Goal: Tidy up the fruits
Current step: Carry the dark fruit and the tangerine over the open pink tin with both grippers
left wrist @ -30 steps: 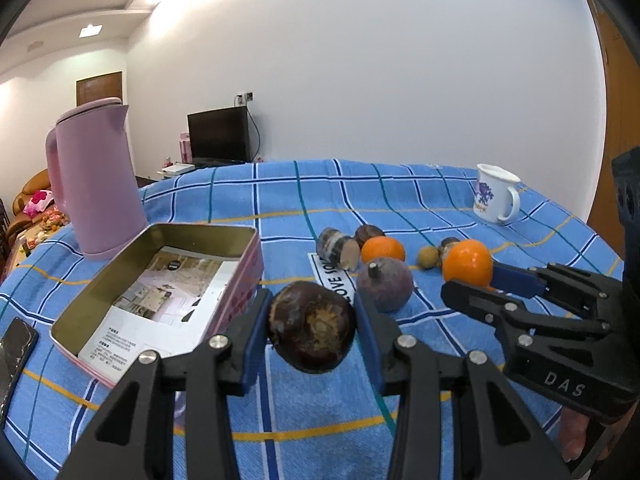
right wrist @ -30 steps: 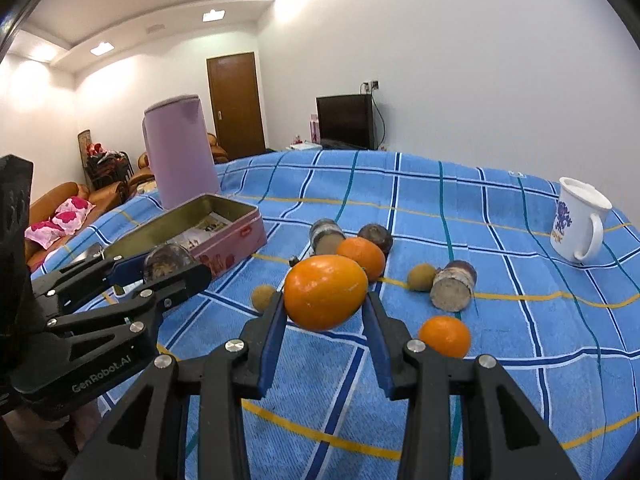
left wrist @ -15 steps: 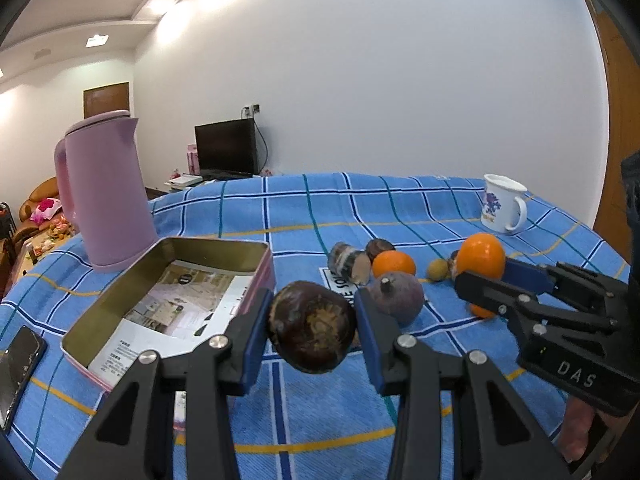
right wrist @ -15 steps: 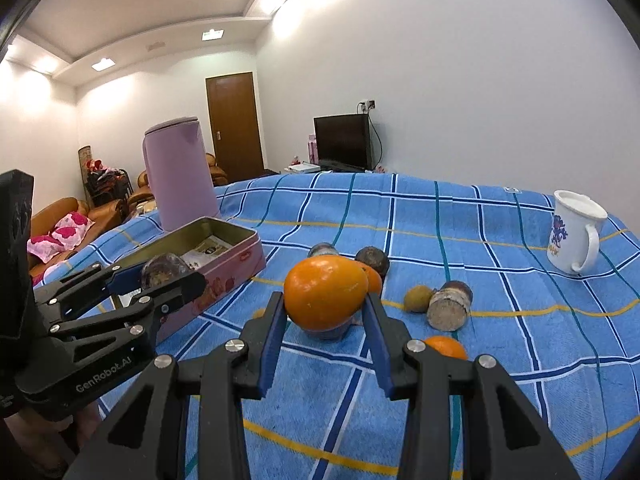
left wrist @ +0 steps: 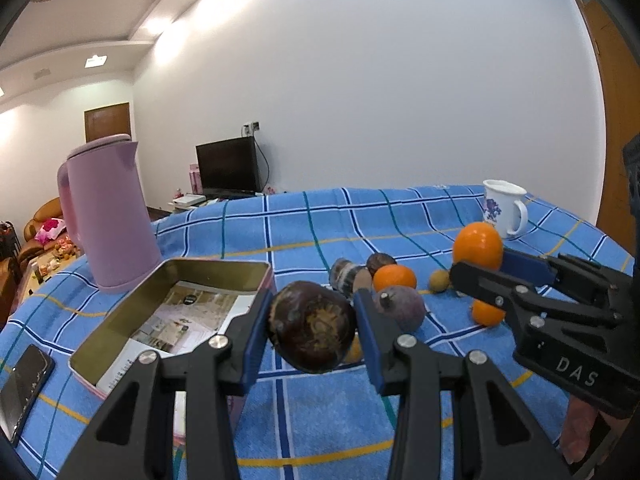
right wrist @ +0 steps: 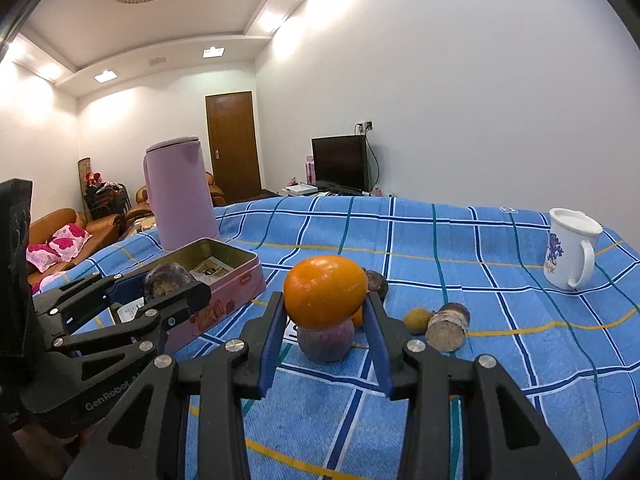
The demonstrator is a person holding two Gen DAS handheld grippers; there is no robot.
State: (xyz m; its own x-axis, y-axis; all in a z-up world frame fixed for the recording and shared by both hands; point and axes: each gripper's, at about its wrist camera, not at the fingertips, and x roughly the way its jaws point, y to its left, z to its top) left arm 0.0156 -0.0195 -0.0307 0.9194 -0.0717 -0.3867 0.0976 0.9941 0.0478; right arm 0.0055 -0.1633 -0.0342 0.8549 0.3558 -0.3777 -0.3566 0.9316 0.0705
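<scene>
My left gripper (left wrist: 312,326) is shut on a dark brown round fruit (left wrist: 312,326), held above the blue checked tablecloth just right of the open pink tin (left wrist: 182,270). My right gripper (right wrist: 325,294) is shut on an orange (right wrist: 325,291) and hangs above a purple fruit (right wrist: 326,342). From the left wrist view the right gripper (left wrist: 480,264) shows at the right with the orange (left wrist: 478,246). On the cloth lie more fruits: a purple one (left wrist: 400,306), an orange (left wrist: 394,278), a small yellowish one (left wrist: 440,281) and two cut brown ones (right wrist: 447,326).
A pink kettle (left wrist: 106,216) stands behind the tin, which holds a printed leaflet (left wrist: 188,318). A white mug (right wrist: 570,252) sits at the far right. A phone (left wrist: 24,386) lies at the left edge. A hand (left wrist: 576,432) shows at bottom right.
Both grippers have tilted upward, so the table and fruits sit lower in each view. Each keeps its fruit; the held orange now appears above the purple fruit.
</scene>
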